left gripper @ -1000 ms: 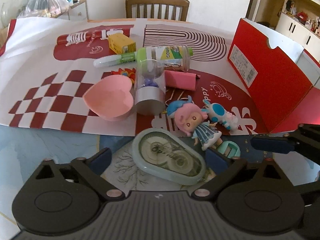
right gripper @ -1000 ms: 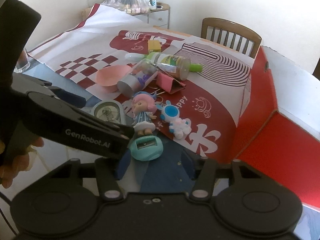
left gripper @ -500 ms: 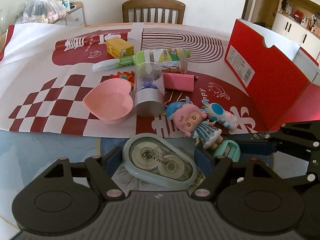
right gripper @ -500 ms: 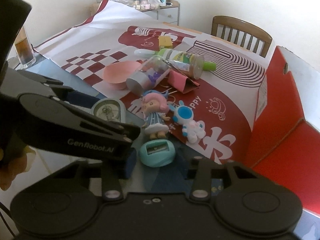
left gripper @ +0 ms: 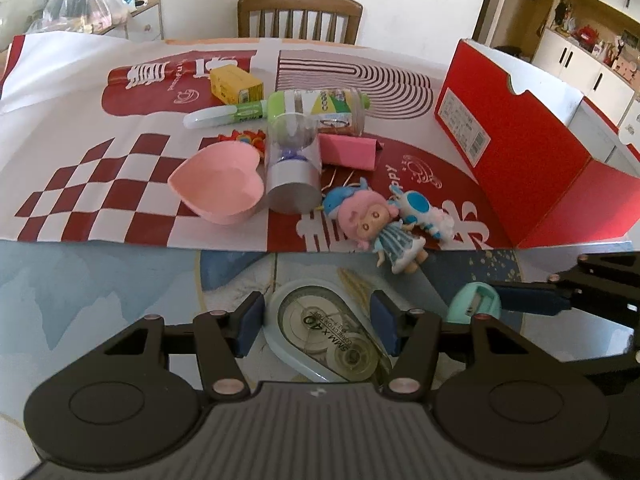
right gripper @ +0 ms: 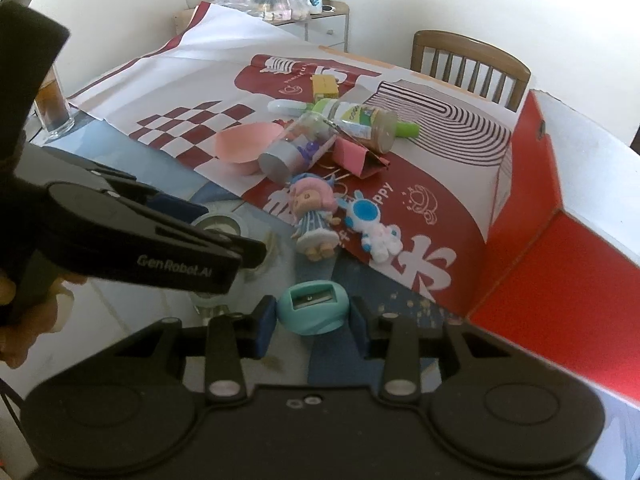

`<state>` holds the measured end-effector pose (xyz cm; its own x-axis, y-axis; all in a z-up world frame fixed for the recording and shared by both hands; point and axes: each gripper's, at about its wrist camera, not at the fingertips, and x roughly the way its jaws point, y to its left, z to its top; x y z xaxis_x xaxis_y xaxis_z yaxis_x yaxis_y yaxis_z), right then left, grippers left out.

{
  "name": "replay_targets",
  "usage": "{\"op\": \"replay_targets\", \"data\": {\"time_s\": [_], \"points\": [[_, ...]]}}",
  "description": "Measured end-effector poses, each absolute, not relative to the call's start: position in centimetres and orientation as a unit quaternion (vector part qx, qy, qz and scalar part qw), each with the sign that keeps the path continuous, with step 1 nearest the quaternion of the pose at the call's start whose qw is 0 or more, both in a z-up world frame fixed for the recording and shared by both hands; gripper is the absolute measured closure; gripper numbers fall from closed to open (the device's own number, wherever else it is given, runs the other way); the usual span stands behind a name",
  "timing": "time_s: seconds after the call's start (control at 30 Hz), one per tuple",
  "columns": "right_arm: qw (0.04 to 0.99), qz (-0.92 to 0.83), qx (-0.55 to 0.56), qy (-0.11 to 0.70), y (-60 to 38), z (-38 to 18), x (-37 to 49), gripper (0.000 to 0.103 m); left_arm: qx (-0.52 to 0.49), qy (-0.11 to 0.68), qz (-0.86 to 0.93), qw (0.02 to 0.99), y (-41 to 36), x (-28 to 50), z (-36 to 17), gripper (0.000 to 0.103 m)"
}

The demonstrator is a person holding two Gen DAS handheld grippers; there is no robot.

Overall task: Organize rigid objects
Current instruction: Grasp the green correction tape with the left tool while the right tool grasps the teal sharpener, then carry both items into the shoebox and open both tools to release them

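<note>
A pale green correction tape dispenser [left gripper: 320, 328] lies on the glass tabletop near the front edge. My left gripper [left gripper: 318, 324] straddles it, its jaws closing, and the blue pads [left gripper: 250, 324] touch its two sides. Just to its right sits a teal pencil sharpener [right gripper: 312, 304], slot facing up. My right gripper [right gripper: 312, 320] is shut on it, one pad against each side. The left wrist view also shows the sharpener [left gripper: 474, 304], at the tip of the right gripper's finger.
Behind lie a pink-haired doll [left gripper: 376, 224], a blue-white toy [left gripper: 424, 212], a pink heart bowl [left gripper: 218, 184], a clear tube [left gripper: 292, 160], a bottle [left gripper: 320, 108] and a yellow box [left gripper: 236, 84]. An open red shoebox [left gripper: 520, 152] stands at the right. A drinking glass [right gripper: 52, 108] stands far left.
The left jaws have narrowed from wide apart until they meet the correction tape's sides. The right jaws have drawn in onto the sharpener. Both hands stayed about where they were.
</note>
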<state>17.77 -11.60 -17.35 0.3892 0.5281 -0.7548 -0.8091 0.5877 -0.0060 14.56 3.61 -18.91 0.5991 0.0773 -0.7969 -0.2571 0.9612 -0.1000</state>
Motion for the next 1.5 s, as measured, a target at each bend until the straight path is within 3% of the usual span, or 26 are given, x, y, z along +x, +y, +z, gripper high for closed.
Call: {"op": "replay_targets", "data": {"time_s": [0.1,0.17,0.43,0.53,0.63,0.73,0.83,1.23,1.5], "points": [[0.815,0.405,-0.184,0.37,-12.3,-17.2,17.2,0.065,-0.106,0.452,0.1,0.88,3.3,14.4,-18.7,0.044],[0.818,0.4,-0.18,0.372,-12.8,-17.1,16.8,0.065,-0.108,0.462,0.108,0.874,3.1,14.3,-18.7,0.031],[0.832,0.376,-0.165,0.374,-14.8,-16.4,15.6,0.065,-0.089,0.483,0.13,0.861,2.1,14.1,-18.8,0.025],[0.837,0.365,-0.161,0.373,-15.6,-15.9,15.1,0.065,-0.081,0.487,0.134,0.859,1.7,14.1,-18.9,0.026],[0.843,0.356,-0.157,0.371,-16.4,-15.3,14.4,0.065,-0.068,0.479,0.131,0.865,1.2,13.8,-18.7,0.041],[0.848,0.344,-0.161,0.369,-17.1,-14.6,13.6,0.065,-0.072,0.472,0.124,0.87,1.3,13.6,-18.7,0.045],[0.854,0.329,-0.167,0.366,-17.8,-13.8,13.0,0.065,-0.08,0.466,0.116,0.873,1.6,13.2,-18.6,0.057],[0.87,0.301,-0.155,0.358,-21.8,-10.4,14.7,0.065,-0.107,0.449,0.11,0.88,2.3,12.1,-17.3,0.057],[0.883,0.298,-0.134,0.337,-25.0,-7.6,19.6,0.065,-0.147,0.421,0.102,0.889,1.0,14.0,-13.1,0.057]]}}
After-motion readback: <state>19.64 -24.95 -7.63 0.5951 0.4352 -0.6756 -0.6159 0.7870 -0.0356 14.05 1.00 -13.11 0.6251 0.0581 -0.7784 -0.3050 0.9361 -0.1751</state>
